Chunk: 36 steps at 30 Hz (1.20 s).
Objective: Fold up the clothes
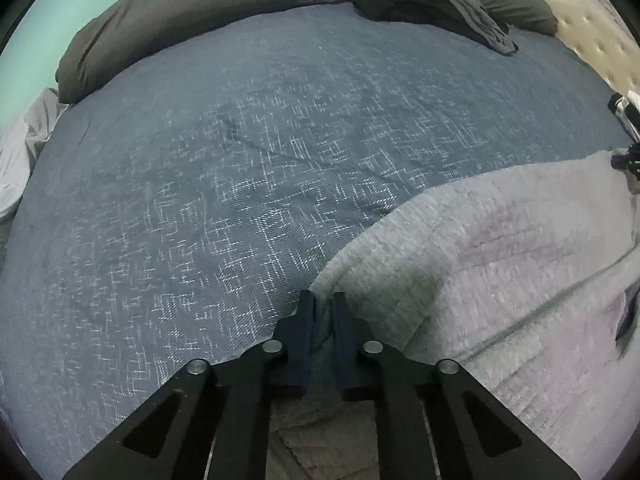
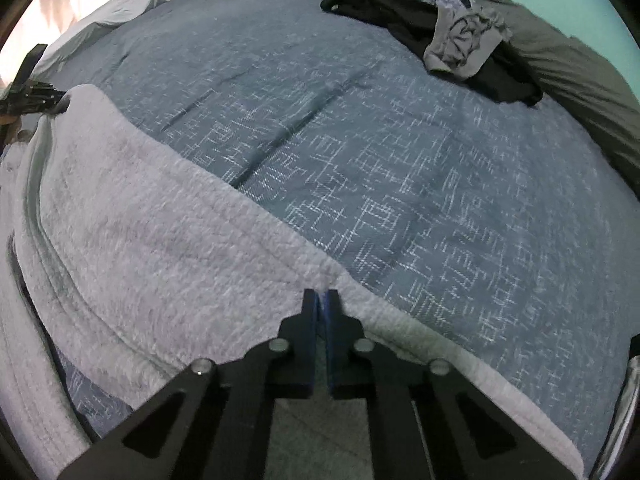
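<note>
A light grey fleecy garment (image 1: 500,240) lies spread on the blue patterned bedspread (image 1: 240,160), filling the lower right of the left wrist view. My left gripper (image 1: 323,300) is shut on its near edge, with a fold of cloth pinched between the pads. In the right wrist view the same grey garment (image 2: 140,220) covers the lower left, and my right gripper (image 2: 321,296) is shut on its edge where it meets the bedspread (image 2: 440,160). The other gripper shows as a dark shape at the garment's far corner (image 2: 32,96).
A heap of dark and grey-blue clothes (image 1: 440,4) (image 2: 460,40) lies at the far side of the bed. Behind it runs a long dark pillow (image 1: 200,12) (image 2: 580,68). A beige tufted headboard (image 1: 592,32) stands at the right. A pale sheet (image 1: 20,152) hangs at the left.
</note>
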Motion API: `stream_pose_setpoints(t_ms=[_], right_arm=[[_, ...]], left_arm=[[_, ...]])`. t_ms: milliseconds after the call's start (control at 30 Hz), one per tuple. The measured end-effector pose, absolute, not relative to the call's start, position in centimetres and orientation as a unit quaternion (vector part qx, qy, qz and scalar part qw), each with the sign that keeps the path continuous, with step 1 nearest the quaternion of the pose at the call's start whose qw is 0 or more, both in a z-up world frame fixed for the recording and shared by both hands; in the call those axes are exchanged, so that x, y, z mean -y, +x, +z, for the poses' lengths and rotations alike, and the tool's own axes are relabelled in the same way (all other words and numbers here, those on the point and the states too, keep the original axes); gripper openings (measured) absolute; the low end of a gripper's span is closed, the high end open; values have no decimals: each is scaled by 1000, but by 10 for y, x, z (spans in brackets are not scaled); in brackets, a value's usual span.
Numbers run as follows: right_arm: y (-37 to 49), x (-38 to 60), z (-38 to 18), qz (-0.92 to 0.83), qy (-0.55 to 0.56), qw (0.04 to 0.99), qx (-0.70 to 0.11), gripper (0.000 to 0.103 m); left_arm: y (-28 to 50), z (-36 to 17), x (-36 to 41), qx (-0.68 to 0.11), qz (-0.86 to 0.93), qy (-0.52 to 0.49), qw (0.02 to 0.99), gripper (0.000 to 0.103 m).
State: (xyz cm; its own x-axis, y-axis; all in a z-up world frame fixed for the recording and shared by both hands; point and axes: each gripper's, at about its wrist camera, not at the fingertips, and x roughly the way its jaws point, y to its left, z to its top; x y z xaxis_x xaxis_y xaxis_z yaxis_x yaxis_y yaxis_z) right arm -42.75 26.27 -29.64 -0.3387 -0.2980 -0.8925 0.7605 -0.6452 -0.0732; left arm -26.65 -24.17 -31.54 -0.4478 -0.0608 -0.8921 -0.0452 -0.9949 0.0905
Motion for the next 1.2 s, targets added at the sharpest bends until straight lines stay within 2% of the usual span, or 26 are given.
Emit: stream_pose_setpoints(t_ms=[300, 500, 667, 933, 1133, 1200], right_arm=[[-427, -270, -259, -820, 410, 325, -230, 2], [-440, -268, -235, -853, 372, 297, -216, 2], [-461, -256, -227, -862, 366, 274, -217, 2], [-492, -235, -257, -844, 407, 255, -239, 2], [-502, -247, -276, -847, 434, 246, -183, 3], [-505, -257, -276, -852, 437, 240, -157, 9]], left_arm=[[-259, -281, 239, 79, -865, 495, 30, 6], [-261, -247, 257, 70, -883, 460, 70, 6], [-276, -238, 265, 61, -884, 455, 88, 6], [-303, -272, 271, 50, -861, 498, 96, 6], [-314, -304, 274, 27, -846, 522, 103, 10], [-311, -301, 277, 14, -850, 517, 103, 10]])
